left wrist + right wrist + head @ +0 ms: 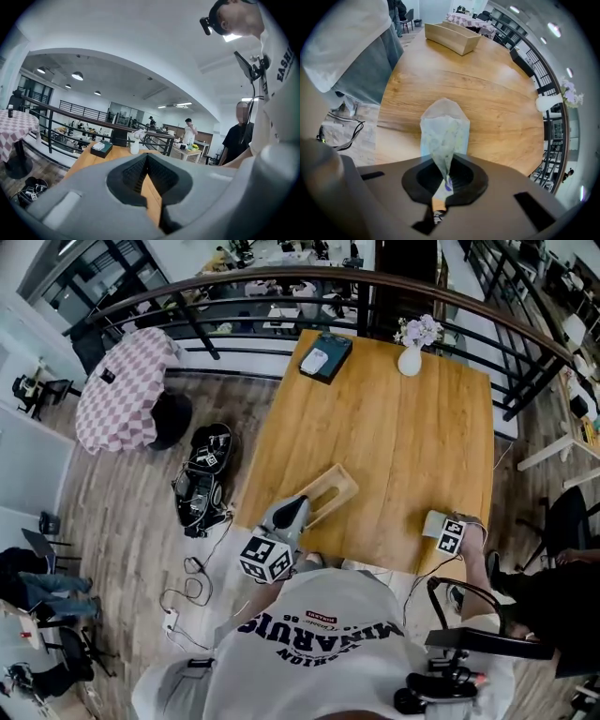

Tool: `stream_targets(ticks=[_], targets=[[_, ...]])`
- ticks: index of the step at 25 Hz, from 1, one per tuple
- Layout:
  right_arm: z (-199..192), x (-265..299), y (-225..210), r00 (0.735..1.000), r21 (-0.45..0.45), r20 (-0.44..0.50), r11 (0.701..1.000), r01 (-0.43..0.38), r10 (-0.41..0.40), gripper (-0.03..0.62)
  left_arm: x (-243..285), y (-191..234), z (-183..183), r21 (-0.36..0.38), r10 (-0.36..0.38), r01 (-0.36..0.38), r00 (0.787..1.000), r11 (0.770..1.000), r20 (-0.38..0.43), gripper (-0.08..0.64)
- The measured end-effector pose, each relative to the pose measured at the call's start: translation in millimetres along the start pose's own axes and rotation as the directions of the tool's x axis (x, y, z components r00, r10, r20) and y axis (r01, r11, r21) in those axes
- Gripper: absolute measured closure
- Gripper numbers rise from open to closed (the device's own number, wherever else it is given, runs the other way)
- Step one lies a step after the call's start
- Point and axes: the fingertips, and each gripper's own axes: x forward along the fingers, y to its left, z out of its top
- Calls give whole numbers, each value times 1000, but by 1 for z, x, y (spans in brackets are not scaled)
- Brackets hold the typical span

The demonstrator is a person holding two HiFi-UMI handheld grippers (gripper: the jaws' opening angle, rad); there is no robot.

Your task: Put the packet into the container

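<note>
A pale, translucent packet (444,129) is pinched at its near end between the jaws of my right gripper (444,174), and the rest of it sticks out forward over the wooden table (487,98). In the head view that right gripper (440,527) is near the table's front right edge with the packet (432,523) at its tip. The light wooden container (328,491) lies at the front left of the table; in the right gripper view the container (452,36) is far ahead. My left gripper (300,504) is beside the container's near end, its jaws (146,158) shut on nothing.
A white vase with flowers (411,354) and a dark box (325,357) stand at the table's far edge, before a curved railing (281,277). Bags and cables (202,479) lie on the floor at left, near a round checked table (122,390). A person in dark clothes (239,136) stands to the right.
</note>
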Motion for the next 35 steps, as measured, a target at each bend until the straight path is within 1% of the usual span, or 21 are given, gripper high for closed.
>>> stream_targets(ticks=[7, 12, 15, 18, 20, 22, 24, 27, 29, 31, 35], targets=[[3, -30, 0, 999, -2, -27, 1000, 31, -31, 583, -12, 8, -1, -12, -23, 23, 1000, 1000, -8, 561], [12, -57, -4, 997, -12, -37, 998, 62, -63, 583, -26, 21, -6, -15, -18, 17, 999, 1000, -31, 561], [17, -82, -11, 994, -51, -42, 994, 94, -96, 583, -32, 28, -10, -20, -8, 7, 999, 1000, -44, 561], [31, -123, -23, 989, -106, -22, 984, 144, -147, 583, -36, 33, -15, -28, -5, 4, 998, 1000, -60, 561], [44, -161, -27, 987, -152, 2, 975, 160, -161, 583, -35, 33, -17, -27, -16, 14, 997, 1000, -70, 561], [56, -201, -25, 988, -225, 18, 962, 152, -152, 583, -32, 32, -18, -19, -29, 27, 997, 999, -74, 561], [66, -242, -25, 987, -309, 11, 939, 153, -158, 583, -28, 31, -17, -14, -40, 39, 997, 999, -73, 561], [81, -304, -31, 978, -398, -9, 898, 187, -207, 583, -23, 29, -16, -21, -56, 54, 996, 998, -71, 561], [90, -339, -31, 972, -426, -5, 880, 211, -236, 583, -21, 27, -17, -25, -73, 71, 995, 997, -71, 561], [98, -361, -26, 968, -443, 6, 867, 227, -251, 583, -19, 25, -21, -27, -89, 87, 993, 996, -81, 561], [99, -374, -13, 969, -471, -1, 854, 218, -248, 583, -22, 21, -28, -45, -98, 94, 991, 995, -92, 561]])
